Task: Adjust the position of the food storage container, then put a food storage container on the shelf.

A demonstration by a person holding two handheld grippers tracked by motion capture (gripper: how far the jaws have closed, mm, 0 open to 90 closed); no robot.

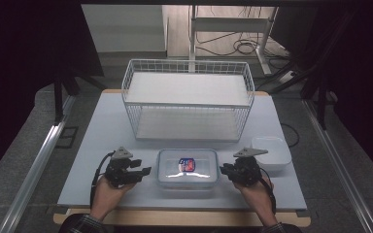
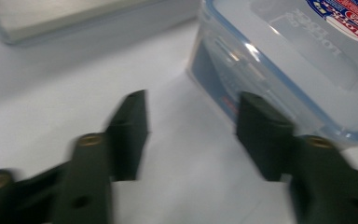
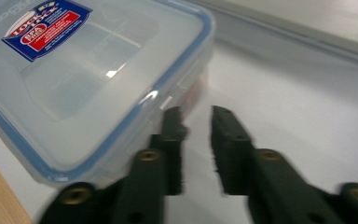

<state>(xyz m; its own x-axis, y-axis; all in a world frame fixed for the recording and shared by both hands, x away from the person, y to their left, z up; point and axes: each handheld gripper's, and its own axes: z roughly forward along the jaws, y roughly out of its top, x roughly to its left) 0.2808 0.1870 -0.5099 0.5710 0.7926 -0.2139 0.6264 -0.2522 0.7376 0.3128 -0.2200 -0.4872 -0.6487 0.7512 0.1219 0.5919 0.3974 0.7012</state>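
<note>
The box [image 1: 188, 168] sits on the desk [image 1: 102, 131], between both grippers, its long side running left to right. The left gripper [image 1: 145, 171] and the right gripper [image 1: 222, 169] are each just beside one end. Both have their fingers apart, holding nothing.

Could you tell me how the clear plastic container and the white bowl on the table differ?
The clear plastic container is rectangular and see-through; the white bowl is opaque. The container has a blue-rimmed lid with a red and blue sticker; the bowl is open and plain. The container lies between the left gripper and right gripper; the bowl sits to the right, beyond the right gripper. Both rest on the table.
</note>
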